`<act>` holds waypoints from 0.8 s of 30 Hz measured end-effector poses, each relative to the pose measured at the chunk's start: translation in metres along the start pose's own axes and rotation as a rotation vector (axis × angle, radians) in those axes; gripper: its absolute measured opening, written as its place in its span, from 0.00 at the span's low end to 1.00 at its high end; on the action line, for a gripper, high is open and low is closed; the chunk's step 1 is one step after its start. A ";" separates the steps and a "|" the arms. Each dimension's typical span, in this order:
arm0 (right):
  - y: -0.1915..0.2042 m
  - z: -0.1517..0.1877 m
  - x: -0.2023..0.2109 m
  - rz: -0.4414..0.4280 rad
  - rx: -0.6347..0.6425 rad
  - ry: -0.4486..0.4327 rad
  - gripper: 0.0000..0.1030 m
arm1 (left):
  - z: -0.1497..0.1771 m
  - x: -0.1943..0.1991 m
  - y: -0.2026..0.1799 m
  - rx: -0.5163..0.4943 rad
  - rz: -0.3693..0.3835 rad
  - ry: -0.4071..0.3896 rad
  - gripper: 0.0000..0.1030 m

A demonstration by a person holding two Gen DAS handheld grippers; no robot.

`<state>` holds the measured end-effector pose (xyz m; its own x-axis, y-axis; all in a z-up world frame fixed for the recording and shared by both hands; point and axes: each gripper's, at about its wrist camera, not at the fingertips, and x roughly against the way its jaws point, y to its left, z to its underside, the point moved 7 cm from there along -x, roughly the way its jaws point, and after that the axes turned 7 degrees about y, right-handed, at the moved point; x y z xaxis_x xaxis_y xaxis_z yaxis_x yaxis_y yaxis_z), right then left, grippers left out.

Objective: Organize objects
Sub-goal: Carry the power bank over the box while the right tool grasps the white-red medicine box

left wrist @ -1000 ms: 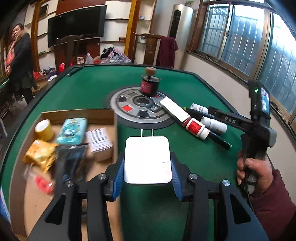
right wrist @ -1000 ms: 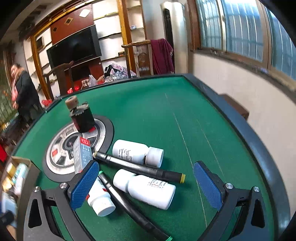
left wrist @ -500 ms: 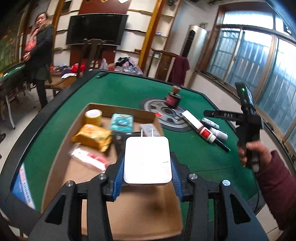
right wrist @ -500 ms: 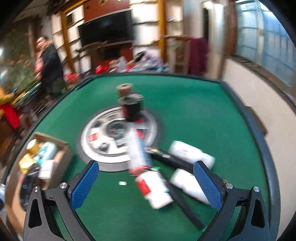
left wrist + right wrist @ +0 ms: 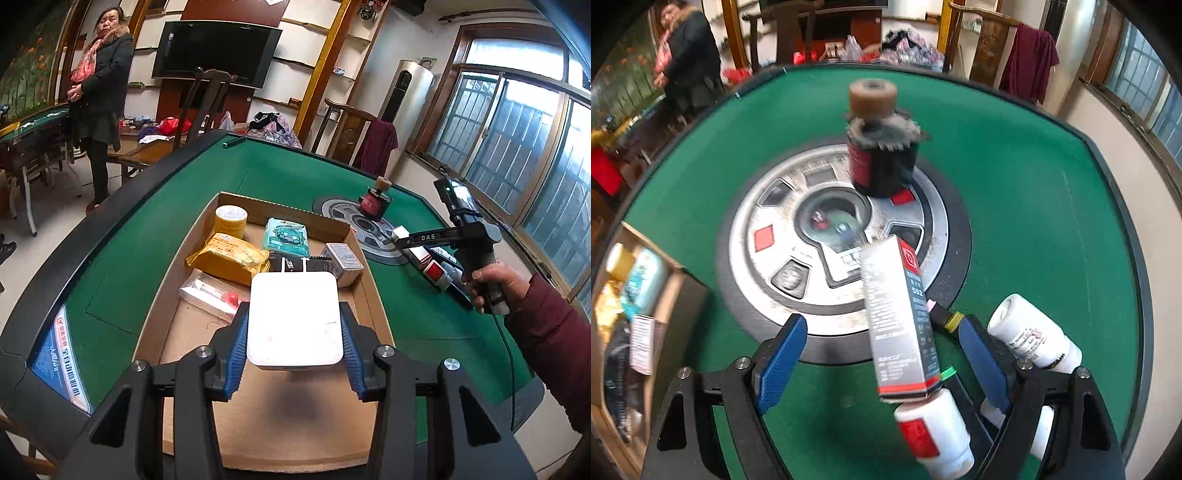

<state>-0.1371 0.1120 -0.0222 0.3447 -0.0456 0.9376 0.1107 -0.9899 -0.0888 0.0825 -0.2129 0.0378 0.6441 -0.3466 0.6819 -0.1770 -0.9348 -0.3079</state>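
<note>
now the left gripper (image 5: 293, 354) is clenched on the white adapter (image 5: 294, 319), holding it above the bare near end of the cardboard box (image 5: 373, 291); the step in hand looks like placing it inside; next it likely needs lowering and letting go; the right gripper (image 5: 882, 363) is spread wide over the grey carton (image 5: 899, 321), right of the box, grasping nothing.

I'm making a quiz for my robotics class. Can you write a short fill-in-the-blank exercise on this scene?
1. The left gripper is shut on a ____ charger.
2. It holds the charger above the ____ box.
3. The right gripper is ____, around the 502 carton.
4. The tabletop is ____ felt.

Missing words: white; cardboard; open; green
</note>
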 end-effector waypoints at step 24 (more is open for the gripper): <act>-0.007 0.026 0.014 -0.194 -0.144 -0.002 0.28 | 0.007 0.010 0.003 0.024 -0.005 0.005 0.43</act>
<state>-0.1085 0.1220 -0.0172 0.3321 0.1474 0.9317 0.0406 -0.9890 0.1420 0.0936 -0.2189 0.0389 0.6412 -0.3424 0.6868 -0.1560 -0.9344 -0.3201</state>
